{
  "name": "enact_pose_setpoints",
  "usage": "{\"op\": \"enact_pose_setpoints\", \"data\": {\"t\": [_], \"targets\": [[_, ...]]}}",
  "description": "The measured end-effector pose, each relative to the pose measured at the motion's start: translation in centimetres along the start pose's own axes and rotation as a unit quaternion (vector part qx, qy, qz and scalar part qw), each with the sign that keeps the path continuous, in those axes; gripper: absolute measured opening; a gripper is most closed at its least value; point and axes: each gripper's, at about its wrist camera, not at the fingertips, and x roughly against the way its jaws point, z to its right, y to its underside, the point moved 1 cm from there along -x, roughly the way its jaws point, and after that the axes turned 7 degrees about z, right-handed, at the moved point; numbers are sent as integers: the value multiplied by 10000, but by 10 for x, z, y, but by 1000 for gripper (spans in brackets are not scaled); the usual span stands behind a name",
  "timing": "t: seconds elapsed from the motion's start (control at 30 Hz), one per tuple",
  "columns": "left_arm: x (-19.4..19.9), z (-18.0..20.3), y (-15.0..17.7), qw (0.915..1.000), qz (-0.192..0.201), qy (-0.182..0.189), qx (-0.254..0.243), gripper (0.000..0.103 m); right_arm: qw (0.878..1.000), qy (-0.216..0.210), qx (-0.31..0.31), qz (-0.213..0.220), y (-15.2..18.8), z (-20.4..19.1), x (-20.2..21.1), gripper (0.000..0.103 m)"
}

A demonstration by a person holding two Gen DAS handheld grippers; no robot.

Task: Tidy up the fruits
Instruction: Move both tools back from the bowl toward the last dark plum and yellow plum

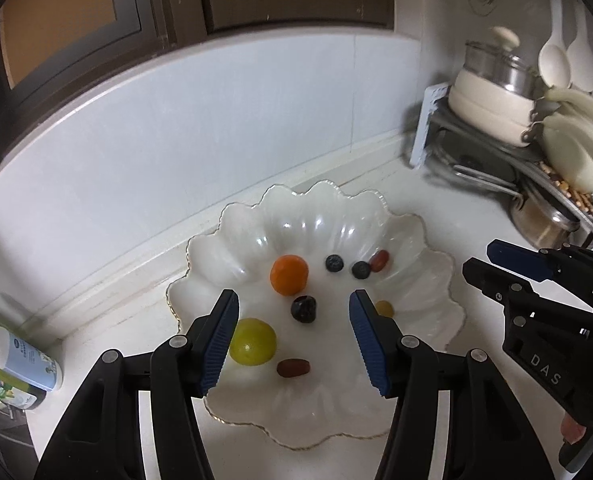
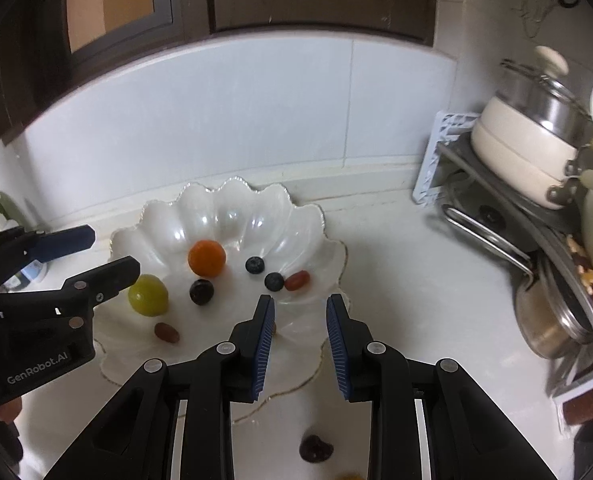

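A scalloped white glass plate (image 1: 328,404) (image 2: 232,208) on the counter holds an orange fruit (image 1: 289,274) (image 2: 207,258), a green grape (image 1: 253,342) (image 2: 148,295), a dark grape (image 1: 303,309) (image 2: 201,291), two blueberries (image 1: 334,263) (image 2: 255,265), a red oval fruit (image 1: 379,261) (image 2: 297,280) and a brown date (image 1: 293,368) (image 2: 167,332). A small yellow fruit (image 1: 384,308) peeks from behind a finger. My left gripper (image 1: 293,296) (image 2: 114,251) hovers open above the plate's middle, nothing between its pads. My right gripper (image 2: 301,299) (image 1: 478,259) hangs over the plate's right rim, narrowly open and empty.
A dark red fruit (image 2: 315,449) lies on the counter near the plate's front edge, beneath the right gripper. A rack with pots and pans (image 1: 492,120) (image 2: 528,160) fills the right corner. Bottles (image 1: 20,364) stand at the left. The tiled wall runs behind the plate.
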Motion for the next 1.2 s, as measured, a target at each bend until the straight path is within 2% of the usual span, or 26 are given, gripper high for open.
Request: {"op": "enact_pose_setpoints", "data": {"t": [0.73,1.2], "targets": [[87,32,12,9951,730,623,-239,59,9925,478,-642,921,25,20,109,29],[119,47,36,9905,968,853,-481,59,9875,831,-747,1110,58,12,148,29]]}}
